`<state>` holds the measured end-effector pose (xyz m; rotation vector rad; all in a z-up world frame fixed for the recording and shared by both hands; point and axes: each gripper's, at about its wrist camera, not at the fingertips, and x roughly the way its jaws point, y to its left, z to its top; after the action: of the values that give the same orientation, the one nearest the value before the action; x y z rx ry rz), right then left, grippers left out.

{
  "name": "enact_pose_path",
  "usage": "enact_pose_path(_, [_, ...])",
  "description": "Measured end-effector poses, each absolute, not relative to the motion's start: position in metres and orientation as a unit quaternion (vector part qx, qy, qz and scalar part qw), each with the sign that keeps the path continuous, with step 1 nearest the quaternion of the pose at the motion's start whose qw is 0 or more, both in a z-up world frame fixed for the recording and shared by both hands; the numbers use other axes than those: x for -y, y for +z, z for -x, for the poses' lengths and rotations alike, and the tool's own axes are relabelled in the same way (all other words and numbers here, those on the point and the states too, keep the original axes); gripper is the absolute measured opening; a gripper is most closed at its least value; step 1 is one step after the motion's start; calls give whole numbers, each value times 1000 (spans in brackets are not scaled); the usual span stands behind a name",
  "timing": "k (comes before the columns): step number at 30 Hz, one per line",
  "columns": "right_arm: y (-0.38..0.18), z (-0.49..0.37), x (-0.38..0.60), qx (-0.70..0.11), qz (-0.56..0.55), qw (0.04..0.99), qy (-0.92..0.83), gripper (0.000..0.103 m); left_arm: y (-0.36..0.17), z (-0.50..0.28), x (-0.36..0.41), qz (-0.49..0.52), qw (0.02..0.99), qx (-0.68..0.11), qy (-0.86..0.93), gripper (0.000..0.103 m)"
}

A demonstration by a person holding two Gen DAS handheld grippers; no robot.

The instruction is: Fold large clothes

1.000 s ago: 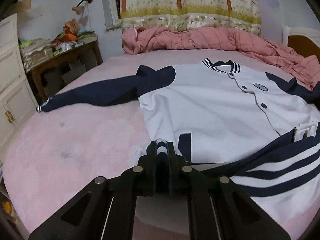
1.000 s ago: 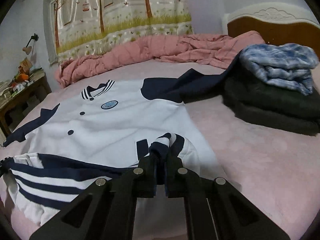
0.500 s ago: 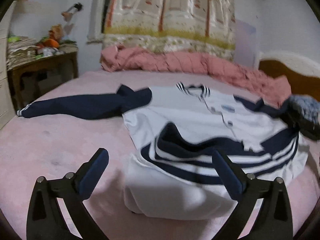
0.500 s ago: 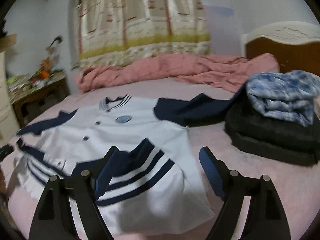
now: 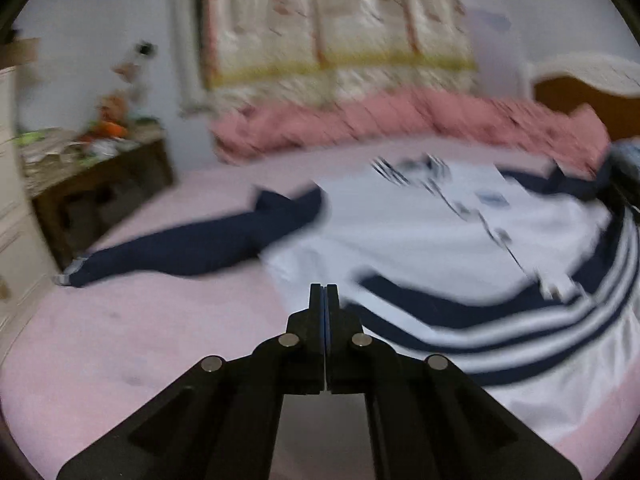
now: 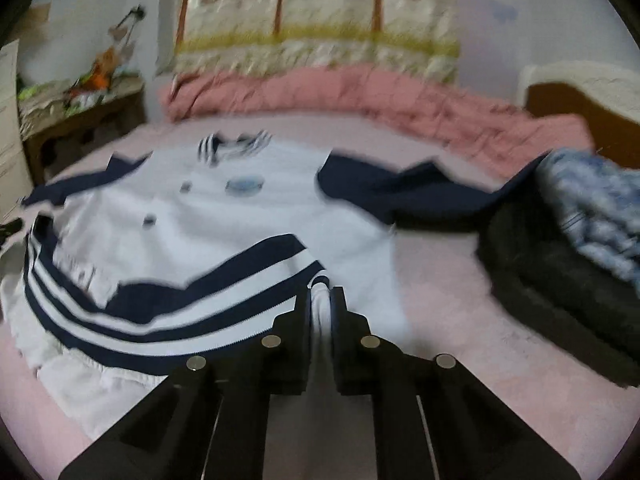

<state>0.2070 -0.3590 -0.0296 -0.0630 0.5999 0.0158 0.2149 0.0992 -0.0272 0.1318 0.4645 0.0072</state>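
Observation:
A white varsity jacket (image 5: 420,240) with navy sleeves lies face up on the pink bed (image 5: 140,340). Its striped hem (image 6: 180,304) is folded up over the body. One navy sleeve (image 5: 192,248) stretches out to the left; the other sleeve (image 6: 400,192) runs right towards a clothes stack. My left gripper (image 5: 324,288) is shut at the jacket's near left edge, and no cloth shows between its fingers. My right gripper (image 6: 320,292) is closing, with a bunch of white striped hem fabric pinched between its jaws. Both views are blurred.
A stack of folded dark and blue clothes (image 6: 580,260) sits on the bed at the right. A rumpled pink quilt (image 5: 400,116) lies along the far side, below a curtain. A cluttered wooden table (image 5: 100,176) and white drawers (image 5: 12,220) stand left; a headboard (image 5: 580,92) stands right.
Both grippers held the hem a second ago, then opened wide and left it folded over the body. Now both are shut again, the right one on hem fabric.

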Motion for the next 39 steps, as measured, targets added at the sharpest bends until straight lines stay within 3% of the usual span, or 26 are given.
enact_pose_path(4, [-18, -206, 360, -269, 8, 962, -45, 9, -25, -234, -123, -38, 966, -254, 1, 0])
enact_pose_path(7, [-37, -233, 366, -327, -8, 943, -70, 9, -36, -236, -128, -3, 959, -275, -67, 5])
enact_pose_path(8, [-49, -243, 367, -356, -10, 932, -73, 9, -38, -234, -127, 7, 956, -279, -90, 13])
enact_pose_path(10, [-60, -251, 369, -380, -10, 922, -72, 10, -42, -231, -121, 2, 952, -282, -119, 63])
enact_pose_path(14, [-58, -247, 369, -368, -13, 928, -60, 13, -50, -247, -99, -35, 937, -324, -122, 76])
enact_pose_path(17, [-60, -243, 371, -365, -19, 929, -58, 14, -61, -266, -94, -39, 928, -355, -101, 76])
enact_pose_path(18, [-60, -242, 369, -364, -16, 929, -60, 17, -66, -270, -93, -37, 923, -368, -102, 68])
enact_pose_path(19, [-61, -244, 369, -366, -14, 928, -60, 23, -68, -273, -94, -33, 921, -375, -102, 45])
enact_pose_path(21, [-62, -246, 368, -372, -5, 926, -65, 28, -65, -262, -93, -28, 928, -351, -124, 9])
enact_pose_path(22, [-62, -245, 366, -372, -1, 926, -68, 28, -60, -251, -91, -38, 939, -320, -118, 5])
enact_pose_path(24, [-58, -241, 363, -355, 6, 932, -75, 28, -47, -227, -86, -58, 960, -254, -101, 5])
enact_pose_path(27, [-43, -221, 362, -297, 10, 949, -108, 4, -36, -215, -89, -59, 976, -206, -46, 5])
enact_pose_path(32, [-51, -229, 386, -329, -48, 938, -99, 4, -70, -268, -97, -40, 938, -341, -42, 6])
enact_pose_path(35, [-49, -224, 393, -315, -75, 943, -84, 4, -72, -270, -88, -60, 934, -349, -49, 11])
enact_pose_path(38, [-39, -210, 387, -284, -67, 953, -77, 5, -61, -254, -86, -69, 949, -305, -36, 31])
enact_pose_path(39, [-36, -205, 381, -279, -60, 956, -74, 5, -56, -245, -86, -71, 957, -281, -28, 49])
